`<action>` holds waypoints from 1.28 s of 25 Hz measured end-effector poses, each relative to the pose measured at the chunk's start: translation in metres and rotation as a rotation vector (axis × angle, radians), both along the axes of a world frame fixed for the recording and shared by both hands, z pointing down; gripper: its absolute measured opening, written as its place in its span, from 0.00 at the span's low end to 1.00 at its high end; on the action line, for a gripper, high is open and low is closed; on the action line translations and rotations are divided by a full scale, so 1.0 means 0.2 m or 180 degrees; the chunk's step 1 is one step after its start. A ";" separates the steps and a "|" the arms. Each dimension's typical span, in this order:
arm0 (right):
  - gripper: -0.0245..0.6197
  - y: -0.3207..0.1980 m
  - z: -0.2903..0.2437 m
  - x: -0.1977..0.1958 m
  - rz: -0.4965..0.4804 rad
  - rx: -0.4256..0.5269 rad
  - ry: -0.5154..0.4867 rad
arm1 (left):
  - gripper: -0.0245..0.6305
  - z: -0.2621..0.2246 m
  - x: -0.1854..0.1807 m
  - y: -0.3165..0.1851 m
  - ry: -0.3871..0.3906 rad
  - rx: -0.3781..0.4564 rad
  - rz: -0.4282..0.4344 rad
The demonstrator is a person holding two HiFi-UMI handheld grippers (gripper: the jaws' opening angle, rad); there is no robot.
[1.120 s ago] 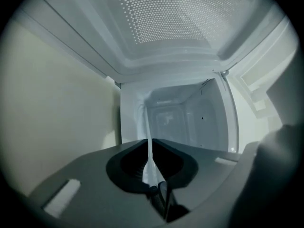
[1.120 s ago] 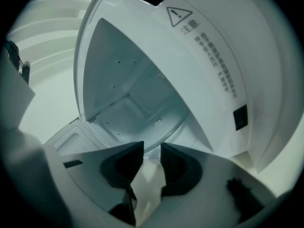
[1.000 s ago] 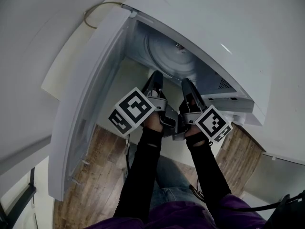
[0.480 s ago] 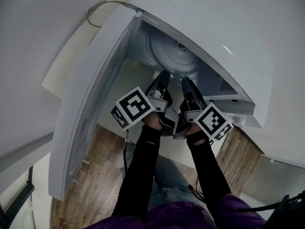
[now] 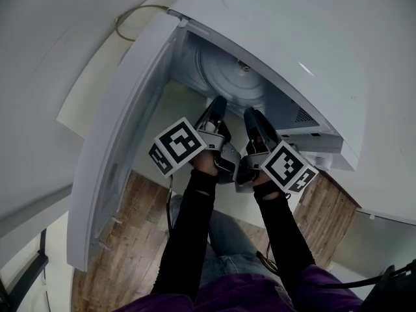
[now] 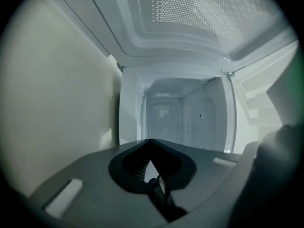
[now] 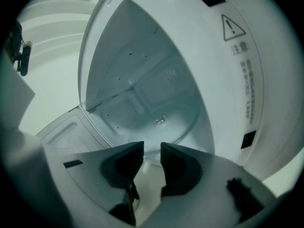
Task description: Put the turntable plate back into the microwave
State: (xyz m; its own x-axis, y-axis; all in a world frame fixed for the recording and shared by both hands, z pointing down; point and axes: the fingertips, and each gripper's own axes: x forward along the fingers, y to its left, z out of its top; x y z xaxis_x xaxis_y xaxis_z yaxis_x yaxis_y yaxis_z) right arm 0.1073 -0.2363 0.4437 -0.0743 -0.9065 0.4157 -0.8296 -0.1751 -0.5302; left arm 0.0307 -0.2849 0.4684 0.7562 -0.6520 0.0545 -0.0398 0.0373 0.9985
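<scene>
Microwave (image 5: 279,38), door (image 5: 123,135) wide open: turntable plate (image 7: 142,113) lies flat on the cavity floor. My left gripper (image 6: 151,141) is pressed together, empty. My right gripper (image 7: 152,150) is spread, plate rim just ahead of its tips, nothing pinched. Best move, I'd judge: nudge the rim gently w/ the right till the plate seats level. Right gripper view shows hub & rim. Left gripper view gives only cavity walls. Head view alone shows both tools side by side.
</scene>
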 end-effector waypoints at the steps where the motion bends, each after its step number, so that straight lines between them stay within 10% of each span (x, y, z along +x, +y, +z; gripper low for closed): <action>1: 0.22 0.01 0.00 0.00 -0.0004 0.0003 0.0002 | 0.05 0.00 -0.01 0.00 -0.0008 -0.0002 -0.0005; 15: 0.11 0.28 -0.61 -0.23 -0.0750 0.0675 0.0448 | 0.05 -0.50 -0.23 0.38 -0.1249 0.1134 -0.0030; 24: 0.06 0.36 -1.11 -0.10 -0.0766 0.1189 0.0888 | 0.05 -1.16 -0.18 0.43 -0.2264 0.2494 -0.0228; 32: 0.05 0.40 -1.31 -0.12 -0.0866 0.1464 0.1082 | 0.05 -1.42 -0.09 0.51 -0.2603 0.3259 -0.0289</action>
